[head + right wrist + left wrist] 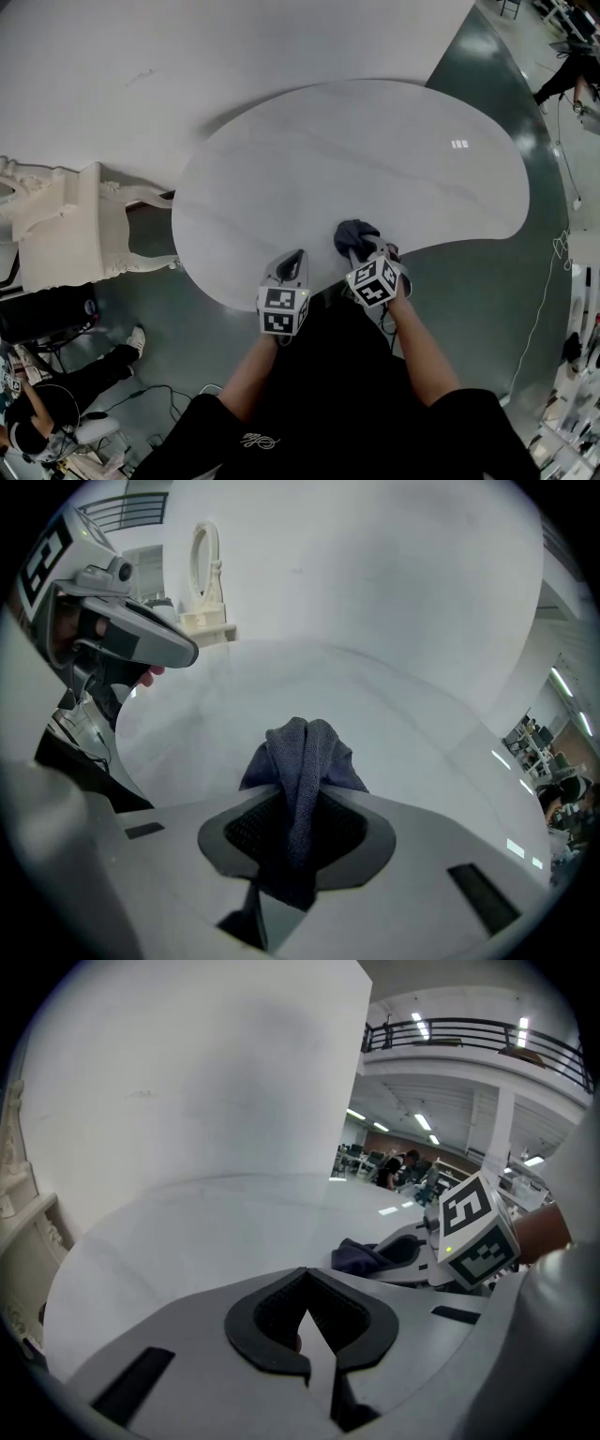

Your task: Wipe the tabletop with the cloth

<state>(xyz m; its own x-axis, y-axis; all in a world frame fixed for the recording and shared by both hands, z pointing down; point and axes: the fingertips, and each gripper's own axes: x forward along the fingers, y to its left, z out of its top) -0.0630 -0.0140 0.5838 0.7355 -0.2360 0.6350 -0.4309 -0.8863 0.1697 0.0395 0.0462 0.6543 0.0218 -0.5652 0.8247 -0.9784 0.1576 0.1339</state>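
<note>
A dark blue-grey cloth [355, 233] is bunched up near the front edge of the white kidney-shaped tabletop [375, 141]. My right gripper [362, 251] is shut on it. In the right gripper view the cloth [302, 761] is pinched between the jaws [300, 803] and sticks out past them over the table [394, 714]. My left gripper [298, 256] hovers at the table's front edge, just left of the cloth and apart from it. Its jaws [306, 1277] meet at the tips with nothing in them. The left gripper view shows the cloth [359, 1257] to the right.
A white ornate piece of furniture [66, 225] stands left of the table. A large white panel [187, 56] rises behind it. Green floor with cables [553, 281] lies to the right. A person sits at the bottom left [37, 412].
</note>
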